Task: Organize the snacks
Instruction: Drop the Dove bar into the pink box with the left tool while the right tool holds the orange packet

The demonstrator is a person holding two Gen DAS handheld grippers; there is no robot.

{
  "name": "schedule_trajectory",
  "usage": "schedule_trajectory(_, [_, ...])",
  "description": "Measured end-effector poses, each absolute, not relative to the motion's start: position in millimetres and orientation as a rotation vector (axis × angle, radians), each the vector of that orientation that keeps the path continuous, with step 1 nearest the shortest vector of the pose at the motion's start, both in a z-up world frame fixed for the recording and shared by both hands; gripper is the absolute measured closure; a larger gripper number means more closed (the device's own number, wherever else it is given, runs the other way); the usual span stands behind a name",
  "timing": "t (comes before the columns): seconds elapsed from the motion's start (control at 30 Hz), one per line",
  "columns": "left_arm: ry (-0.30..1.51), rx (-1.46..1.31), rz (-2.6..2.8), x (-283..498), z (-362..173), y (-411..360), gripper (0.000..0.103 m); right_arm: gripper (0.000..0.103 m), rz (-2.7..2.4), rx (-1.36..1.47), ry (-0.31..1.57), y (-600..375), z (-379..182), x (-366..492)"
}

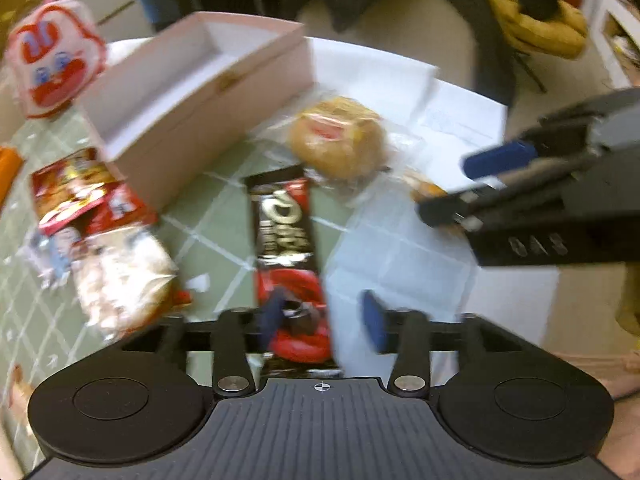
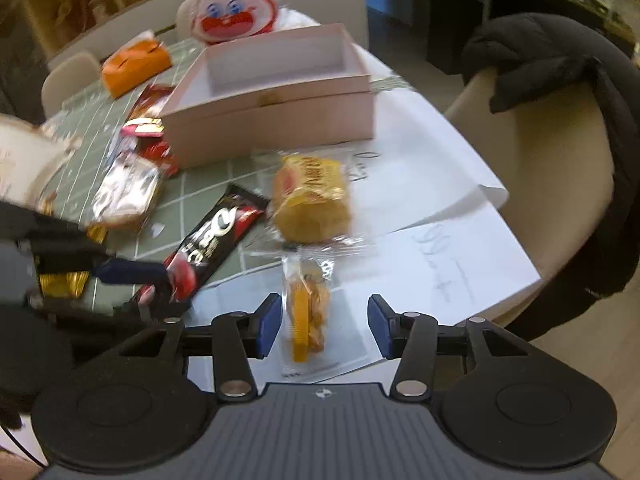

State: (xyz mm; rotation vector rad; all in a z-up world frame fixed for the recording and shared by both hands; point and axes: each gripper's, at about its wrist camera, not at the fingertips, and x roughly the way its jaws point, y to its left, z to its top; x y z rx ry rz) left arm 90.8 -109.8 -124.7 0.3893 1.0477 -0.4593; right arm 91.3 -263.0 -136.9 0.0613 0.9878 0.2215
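Note:
An open pink box (image 1: 192, 92) (image 2: 276, 84) stands at the back of the table. A black and red Oreo pack (image 1: 286, 248) (image 2: 212, 244) lies in front of it. My left gripper (image 1: 324, 320) is open, its jaws on either side of the pack's near end, and it also shows in the right wrist view (image 2: 140, 284). My right gripper (image 2: 322, 326) is open around a small clear packet with an orange snack (image 2: 306, 316). A wrapped round bun (image 1: 336, 136) (image 2: 312, 200) lies just beyond it.
Several wrapped snacks (image 1: 100, 232) (image 2: 128, 184) lie left of the box. A red and white rabbit-face bag (image 1: 52, 60) (image 2: 232, 0) and an orange pack (image 2: 134, 66) sit behind. White papers (image 2: 440, 264) cover the table's right side. A beige chair with a dark jacket (image 2: 560, 128) stands to the right.

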Motion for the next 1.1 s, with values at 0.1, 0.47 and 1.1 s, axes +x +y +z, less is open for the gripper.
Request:
schedule_trajectory(0.1, [1.059,0.302,-0.482,96,-125,-104,0.031,0.053,0.191,0.083,0.993,-270,-139,94])
schedule_trajectory(0.47, [1.082,0.186,-0.357,128,-131,-83,0.040,0.049,0.222,0.039,0.954,-262,-139,80])
schedule_trajectory(1.1, [0.994,0.032,-0.319,84,-99,-59,0.059,0.076,0.310,0.033,0.942,-261,-117,82])
